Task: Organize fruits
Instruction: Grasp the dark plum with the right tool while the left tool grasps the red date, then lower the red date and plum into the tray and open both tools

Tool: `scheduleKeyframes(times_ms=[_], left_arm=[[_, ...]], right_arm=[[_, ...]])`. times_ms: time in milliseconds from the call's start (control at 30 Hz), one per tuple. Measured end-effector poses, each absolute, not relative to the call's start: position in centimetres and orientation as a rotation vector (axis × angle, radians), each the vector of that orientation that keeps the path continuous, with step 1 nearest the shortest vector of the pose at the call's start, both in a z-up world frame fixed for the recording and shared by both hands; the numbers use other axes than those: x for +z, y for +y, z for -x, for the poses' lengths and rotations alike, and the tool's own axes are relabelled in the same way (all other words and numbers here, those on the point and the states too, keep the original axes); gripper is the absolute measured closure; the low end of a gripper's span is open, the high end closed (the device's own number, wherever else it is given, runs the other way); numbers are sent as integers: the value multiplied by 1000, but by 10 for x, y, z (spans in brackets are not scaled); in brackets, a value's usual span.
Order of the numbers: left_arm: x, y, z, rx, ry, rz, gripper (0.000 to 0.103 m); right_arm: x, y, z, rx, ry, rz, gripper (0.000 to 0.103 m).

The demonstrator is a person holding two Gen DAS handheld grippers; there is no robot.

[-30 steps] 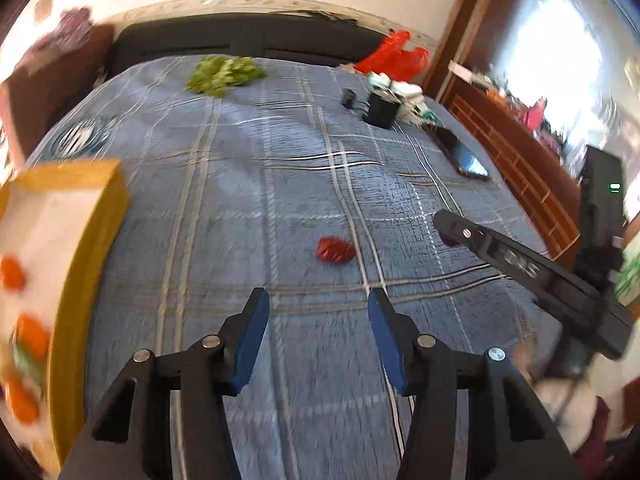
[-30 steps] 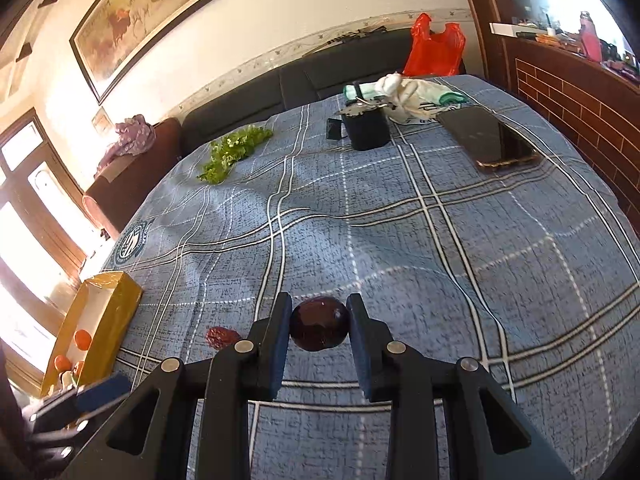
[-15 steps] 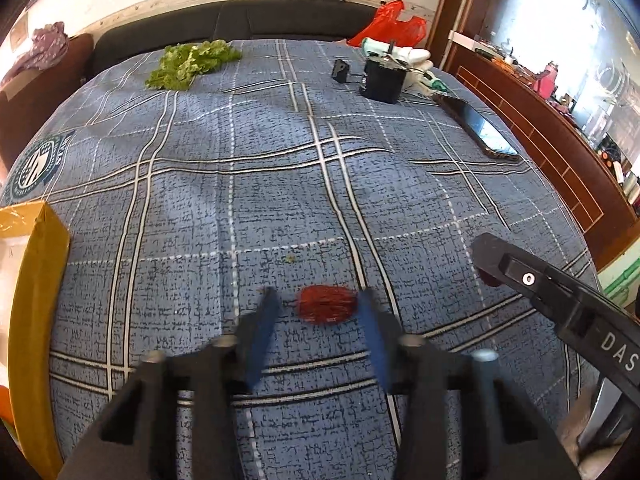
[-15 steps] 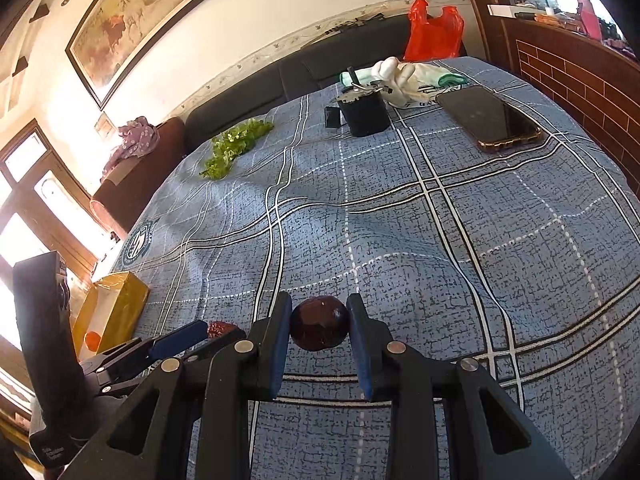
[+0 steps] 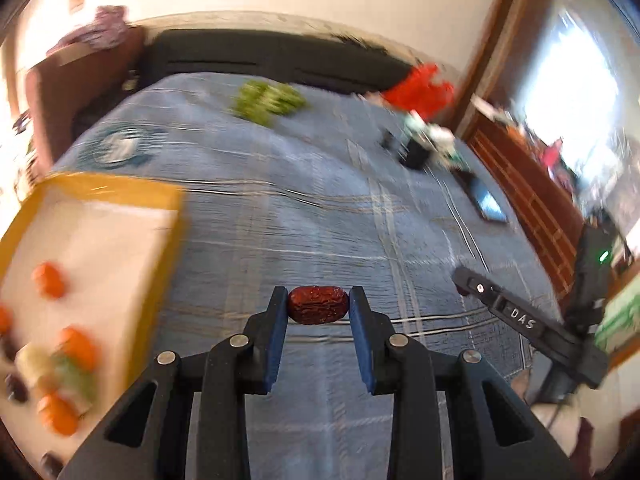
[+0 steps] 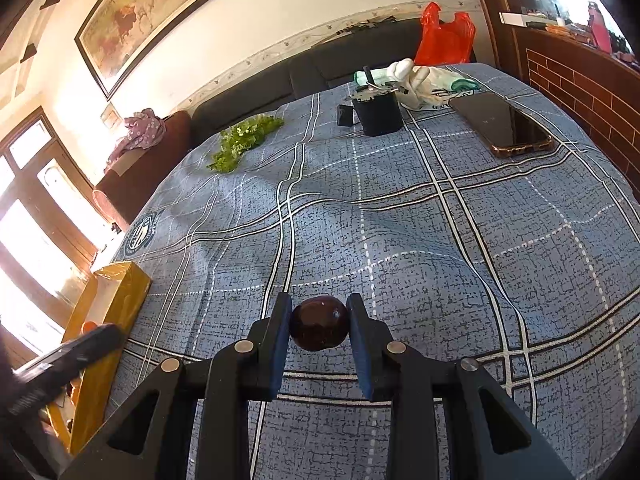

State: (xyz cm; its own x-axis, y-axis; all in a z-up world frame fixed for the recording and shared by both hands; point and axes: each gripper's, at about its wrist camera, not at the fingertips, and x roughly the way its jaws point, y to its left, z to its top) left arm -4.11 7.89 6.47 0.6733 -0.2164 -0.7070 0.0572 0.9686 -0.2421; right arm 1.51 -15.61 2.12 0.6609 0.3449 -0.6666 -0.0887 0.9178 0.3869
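My left gripper (image 5: 318, 308) is shut on a wrinkled red date (image 5: 317, 305) and holds it above the blue checked cloth. The yellow-rimmed box (image 5: 160, 248) lies to its left, with several orange fruits (image 5: 48, 280) and dark ones inside; this view is blurred. My right gripper (image 6: 319, 326) is shut on a round dark plum (image 6: 319, 328) above the cloth. The right gripper's finger (image 5: 500, 308) shows at the right of the left wrist view. The box also shows in the right wrist view (image 6: 120, 304), with the left gripper's body in front of it.
On the blue checked tablecloth (image 6: 440, 220) lie green leaves (image 6: 244, 140), a black cup (image 6: 378, 114), a white bag (image 6: 424, 82), a phone (image 6: 504, 124) and a red bag (image 6: 442, 38). A dark sofa stands behind the table. A brick-faced counter (image 6: 580, 80) runs along the right.
My left gripper came down on the red date, closed on it, lifted it and swung left toward the yellow box. My right gripper held the plum almost still.
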Motion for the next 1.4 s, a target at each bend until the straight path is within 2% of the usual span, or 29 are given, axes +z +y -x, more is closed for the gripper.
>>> scheduleKeyframes(times_ms=[267,467,767,1067,1133,1267,1400], left_arm=[[83,197,104,152,720,295,73],[69,260,133,277,722,400,73],[39,289,153,315,772,431,73],[33,295,155,297,756,438,72],[32,293,153,282,755,441,70],[26,292,151,248,770,468,57],[25,292,151,239,776,484,52]], right_arm=[[33,-130,-4,265,800,-265,73],[60,-50,19,456,830,-187,72],[69,102,39,719,890,-48,72],[58,169,25,764,950,-10,71],[54,176,18,768,969,-7,71],[43,193,10,762,1007,8,71],[34,206,1,748,1026,29,70]])
